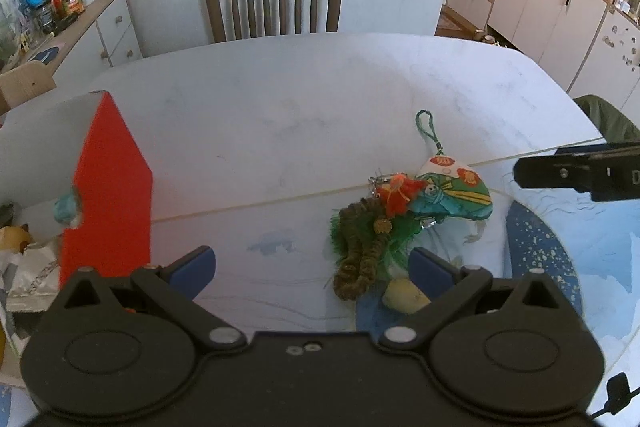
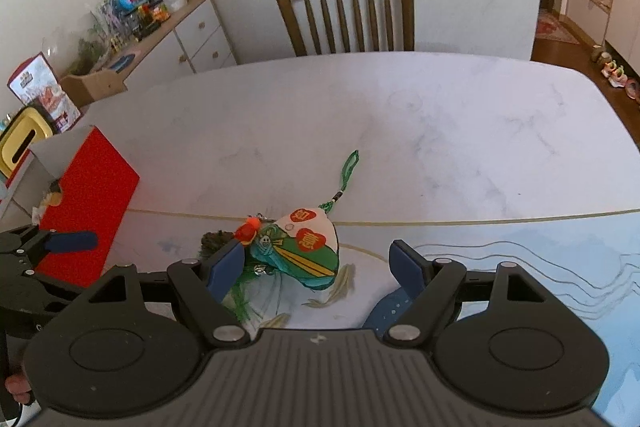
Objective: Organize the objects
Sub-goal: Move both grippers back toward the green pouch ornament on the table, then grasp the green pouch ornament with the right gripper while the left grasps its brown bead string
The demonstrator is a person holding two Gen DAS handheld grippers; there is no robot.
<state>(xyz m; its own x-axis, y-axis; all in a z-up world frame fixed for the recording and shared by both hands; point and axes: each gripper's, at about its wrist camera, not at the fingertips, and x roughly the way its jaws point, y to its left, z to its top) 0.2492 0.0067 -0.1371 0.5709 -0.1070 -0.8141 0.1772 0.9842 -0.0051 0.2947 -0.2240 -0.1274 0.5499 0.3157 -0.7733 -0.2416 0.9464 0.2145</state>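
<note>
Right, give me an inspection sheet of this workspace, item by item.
Surface: white marble-look table with a blue patterned mat at the near edge.
Job's things: pile of small ornaments, among them a green pouch with a cord loop; red box stands at left, open, with items inside.
Clutter: yellow lump beside the pile.
Grippers: left gripper open, empty; right gripper open, jaws on either side of the pouch.
Cables: dark cable at the lower right edge.
Surroundings: wooden chair, crowded sideboard, white cupboards.
</note>
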